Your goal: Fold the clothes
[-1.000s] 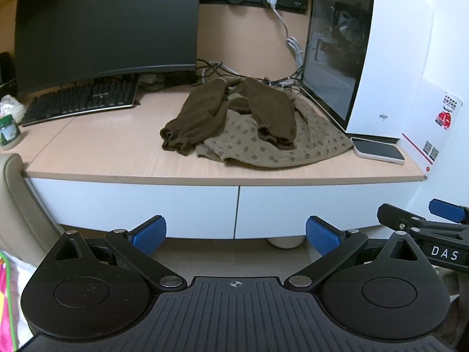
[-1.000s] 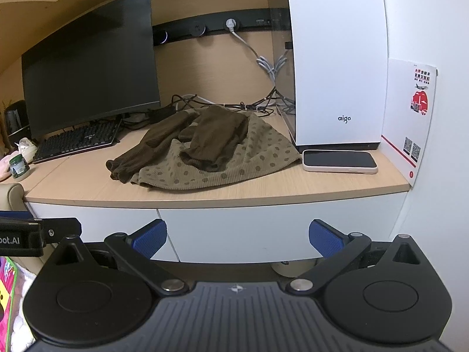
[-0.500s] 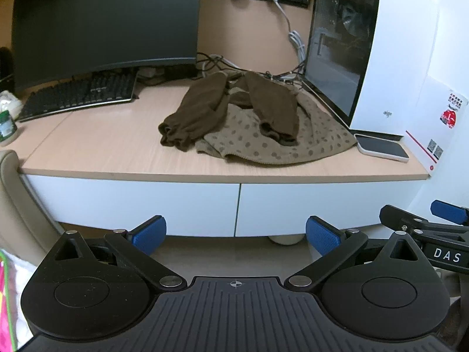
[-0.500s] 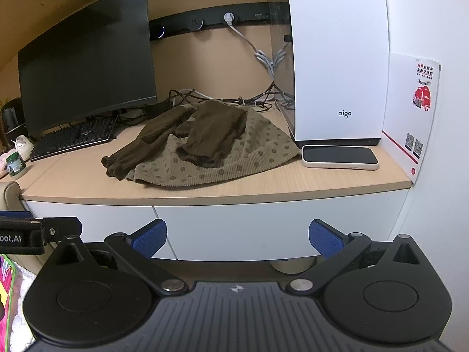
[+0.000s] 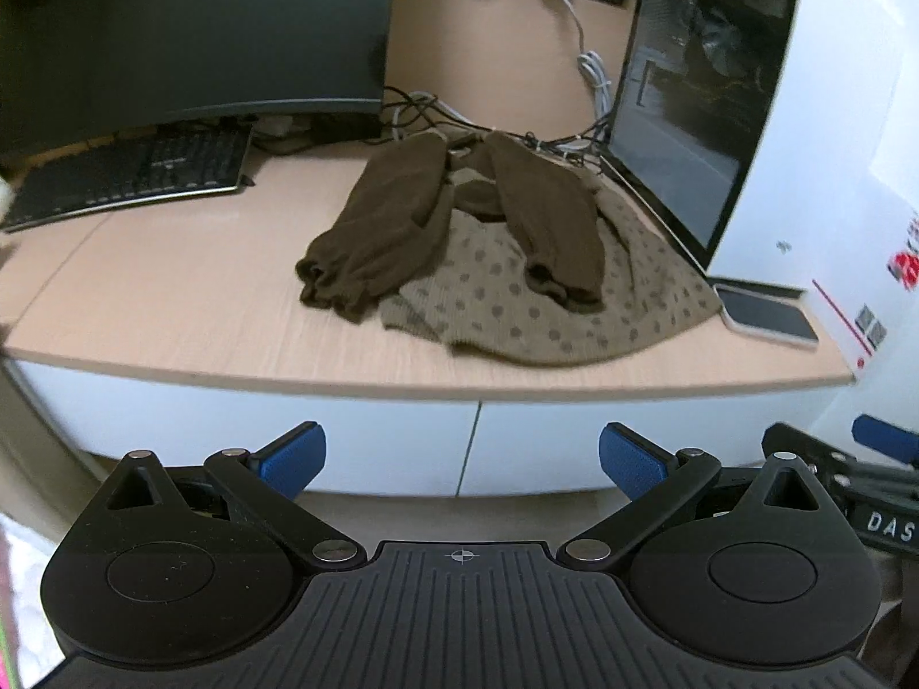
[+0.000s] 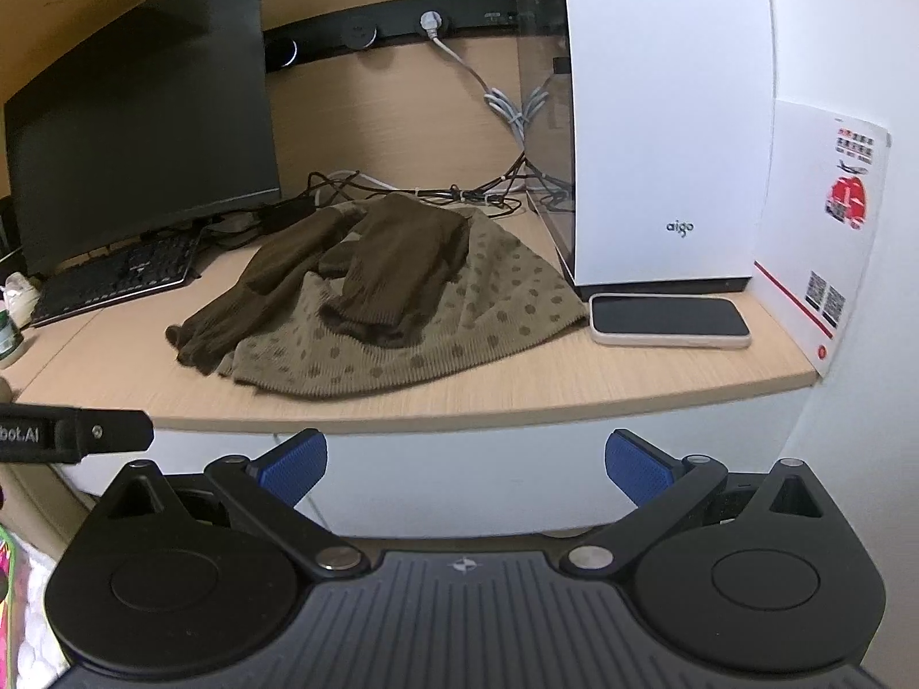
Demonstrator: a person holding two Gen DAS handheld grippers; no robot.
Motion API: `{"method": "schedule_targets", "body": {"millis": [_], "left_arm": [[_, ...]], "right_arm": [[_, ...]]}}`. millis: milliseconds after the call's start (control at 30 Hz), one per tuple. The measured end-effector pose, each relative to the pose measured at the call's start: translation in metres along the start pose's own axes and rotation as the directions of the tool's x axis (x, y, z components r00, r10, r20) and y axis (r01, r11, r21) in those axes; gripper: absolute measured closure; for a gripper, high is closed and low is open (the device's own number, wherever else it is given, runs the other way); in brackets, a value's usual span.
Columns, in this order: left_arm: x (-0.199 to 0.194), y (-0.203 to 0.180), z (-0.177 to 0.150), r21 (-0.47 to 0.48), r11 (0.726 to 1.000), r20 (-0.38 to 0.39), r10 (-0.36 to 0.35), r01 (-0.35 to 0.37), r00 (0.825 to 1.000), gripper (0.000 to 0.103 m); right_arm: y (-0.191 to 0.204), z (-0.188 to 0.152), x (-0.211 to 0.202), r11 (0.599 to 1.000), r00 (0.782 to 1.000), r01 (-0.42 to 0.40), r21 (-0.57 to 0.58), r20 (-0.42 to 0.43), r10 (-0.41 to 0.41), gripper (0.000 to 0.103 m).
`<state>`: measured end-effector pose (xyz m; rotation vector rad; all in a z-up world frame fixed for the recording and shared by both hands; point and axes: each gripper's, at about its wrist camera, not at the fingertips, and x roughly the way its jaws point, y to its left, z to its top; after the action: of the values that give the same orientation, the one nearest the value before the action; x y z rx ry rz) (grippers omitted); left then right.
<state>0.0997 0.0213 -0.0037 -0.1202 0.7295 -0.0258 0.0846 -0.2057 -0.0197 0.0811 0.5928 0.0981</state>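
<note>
A tan polka-dot sweater (image 5: 517,298) with dark brown sleeves (image 5: 379,229) lies crumpled on the wooden desk (image 5: 172,298); it also shows in the right wrist view (image 6: 402,333). My left gripper (image 5: 462,453) is open and empty, in front of the desk's edge and below it. My right gripper (image 6: 466,459) is open and empty, also in front of the desk. Each gripper shows at the side of the other's view.
A white PC case (image 6: 660,115) stands right of the sweater, with a phone (image 6: 669,320) lying before it. A monitor (image 5: 189,28) and keyboard (image 5: 132,178) are at left. Cables (image 6: 402,189) run behind the sweater. White drawers (image 5: 344,436) are under the desk.
Both grippers have moved forward and up toward the desk; the sweater appears larger and nearer. Both remain open. The sweater has not moved.
</note>
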Motion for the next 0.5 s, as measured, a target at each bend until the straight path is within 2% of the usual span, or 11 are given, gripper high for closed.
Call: {"method": "schedule_targets", "body": {"millis": [233,500], "left_arm": [[0.04,0.016,0.043,0.031,0.998,-0.004,-0.06,0.06,0.998,0.0],[0.091,0.058,0.101,0.058,0.99,-0.02,-0.128,0.129,0.992,0.0]], "right_arm": [[0.019,0.036,0.042,0.999,0.999,0.03,0.014,-0.018,-0.03,0.0],[0.052,0.075,0.093,0.993,0.996,0.081,0.081,-0.029,-0.079,0.0]]}}
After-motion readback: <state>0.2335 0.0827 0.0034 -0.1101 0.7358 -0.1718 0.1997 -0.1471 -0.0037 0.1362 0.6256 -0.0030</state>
